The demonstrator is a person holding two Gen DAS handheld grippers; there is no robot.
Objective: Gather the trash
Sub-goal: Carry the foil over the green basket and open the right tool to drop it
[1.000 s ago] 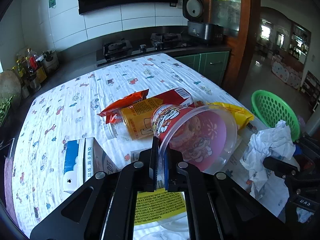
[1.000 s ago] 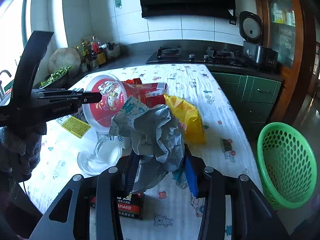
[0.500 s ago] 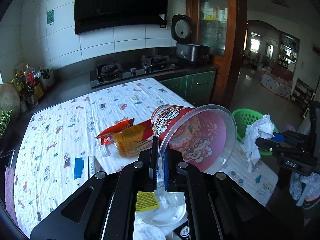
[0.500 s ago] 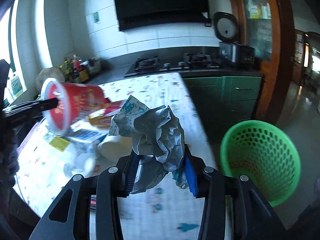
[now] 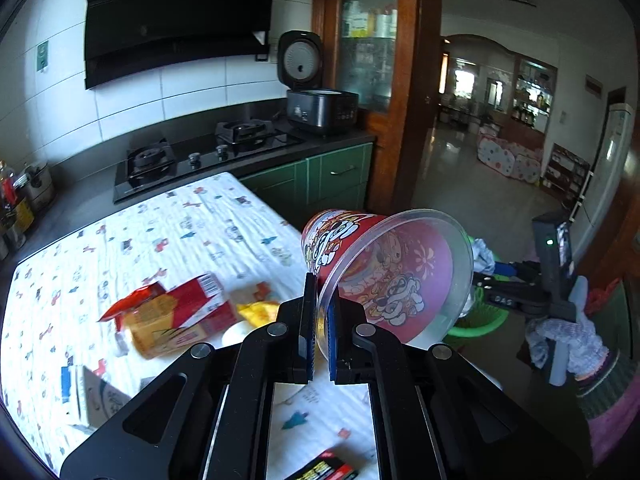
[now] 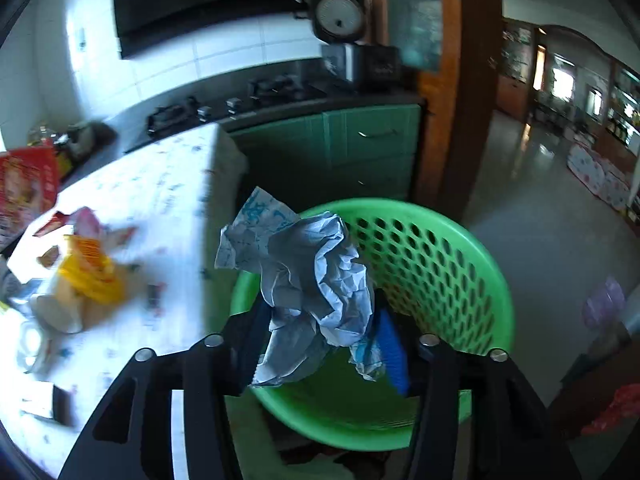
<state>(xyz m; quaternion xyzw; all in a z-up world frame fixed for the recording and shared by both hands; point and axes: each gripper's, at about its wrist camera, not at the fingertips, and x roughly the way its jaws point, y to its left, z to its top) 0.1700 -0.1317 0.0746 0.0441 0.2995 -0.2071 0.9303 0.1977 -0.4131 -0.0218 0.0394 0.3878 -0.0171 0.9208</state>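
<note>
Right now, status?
Left gripper shut on cup rim. Right gripper opening, crumpled paper between its jaws, over green basket. Nothing in the way.

Basket [image 6: 460,264] on floor right of table [image 6: 168,184]; crumpled paper [image 6: 316,280] above basket; wrappers [image 5: 176,316] on table

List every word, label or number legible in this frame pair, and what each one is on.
"DAS": white letters on the right gripper body, seen from the left wrist view.
Red noodle cup: cartoon print and lettering, not readable.
Red and yellow boxes on the table: print blurred.
Black packet at the bottom edge: print too small.
Crumpled paper: blue print, illegible.
</note>
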